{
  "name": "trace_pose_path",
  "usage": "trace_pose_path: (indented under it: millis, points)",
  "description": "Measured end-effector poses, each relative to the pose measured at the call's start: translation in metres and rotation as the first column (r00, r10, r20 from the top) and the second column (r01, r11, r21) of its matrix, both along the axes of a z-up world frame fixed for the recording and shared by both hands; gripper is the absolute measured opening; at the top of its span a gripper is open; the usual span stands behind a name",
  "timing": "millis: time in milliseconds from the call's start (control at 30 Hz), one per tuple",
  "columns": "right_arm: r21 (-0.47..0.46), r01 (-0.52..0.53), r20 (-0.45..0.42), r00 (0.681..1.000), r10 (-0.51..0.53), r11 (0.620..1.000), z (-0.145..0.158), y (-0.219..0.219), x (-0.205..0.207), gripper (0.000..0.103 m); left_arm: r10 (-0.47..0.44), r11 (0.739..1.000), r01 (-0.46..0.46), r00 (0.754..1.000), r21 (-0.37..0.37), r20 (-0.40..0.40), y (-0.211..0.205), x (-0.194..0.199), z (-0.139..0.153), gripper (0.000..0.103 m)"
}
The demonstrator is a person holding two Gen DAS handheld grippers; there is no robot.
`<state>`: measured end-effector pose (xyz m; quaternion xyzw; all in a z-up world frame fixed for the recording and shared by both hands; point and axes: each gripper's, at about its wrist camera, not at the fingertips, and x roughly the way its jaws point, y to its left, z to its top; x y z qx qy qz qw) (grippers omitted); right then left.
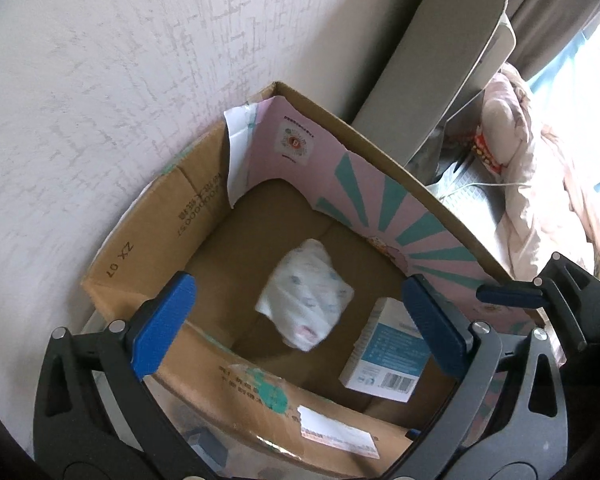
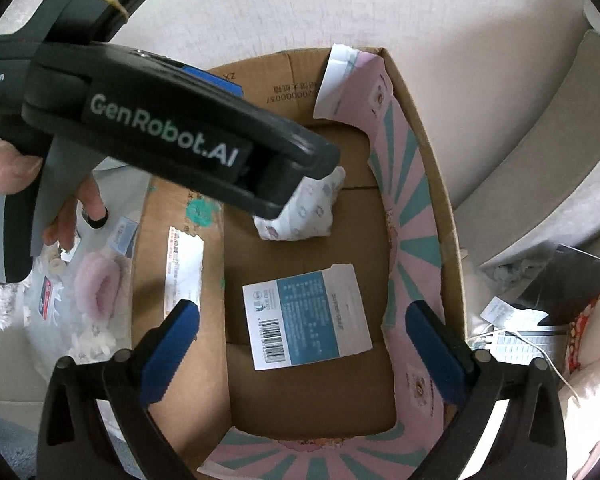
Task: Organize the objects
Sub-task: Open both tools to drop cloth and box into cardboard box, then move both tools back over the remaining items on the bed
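The cardboard box point(image 1: 112, 268) is the largest thing; it stands open against a white wall point(image 1: 100, 80), and pink flaps with green stripes point(image 1: 364, 216) are folded inside it along the side at 3 o'clock. Beyond that side, at about 2 o'clock in the left wrist view, there is a grey cushion point(image 1: 432, 60) and a pink blanket point(image 1: 540, 200).

On the bottom of the box lie two things. The white and blue carton point(image 2: 308, 316) lies flat, with its barcode at 7 o'clock in the right wrist view. The folded white diaper point(image 1: 306, 304) lies at 12 o'clock from the carton, near it; in the left wrist view it looks blurred.

The left gripper point(image 1: 300, 320) is above the box with the jaws wide apart and nothing between them. The right gripper point(image 2: 302, 352) also has wide jaws, above the carton, not touching it.
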<state>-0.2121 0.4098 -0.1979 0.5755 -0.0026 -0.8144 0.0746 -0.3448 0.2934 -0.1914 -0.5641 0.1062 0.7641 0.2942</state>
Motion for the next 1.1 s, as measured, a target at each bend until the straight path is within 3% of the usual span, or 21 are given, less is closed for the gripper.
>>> trace_pose_path:
  millis: [300, 667, 1100]
  points:
    - [0.009, 0.015, -0.035, 0.999, -0.015, 1.000, 0.016, -0.009, 0.015, 0.103, 0.032, 0.999, -0.031, 0.999, 0.009, -0.018, -0.013, 0.009, 0.021, 0.103]
    - [0.001, 0.039, -0.099, 0.994, -0.038, 0.999, 0.053, -0.008, 0.022, 0.103, 0.093, 0.996, -0.091, 0.990, 0.023, -0.109, -0.044, 0.029, 0.078, 0.103]
    - [0.050, -0.004, -0.230, 0.973, 0.015, 0.999, 0.116, -0.026, 0.039, 0.103, 0.219, 0.975, -0.203, 0.946, 0.091, -0.237, -0.102, 0.068, 0.148, 0.103]
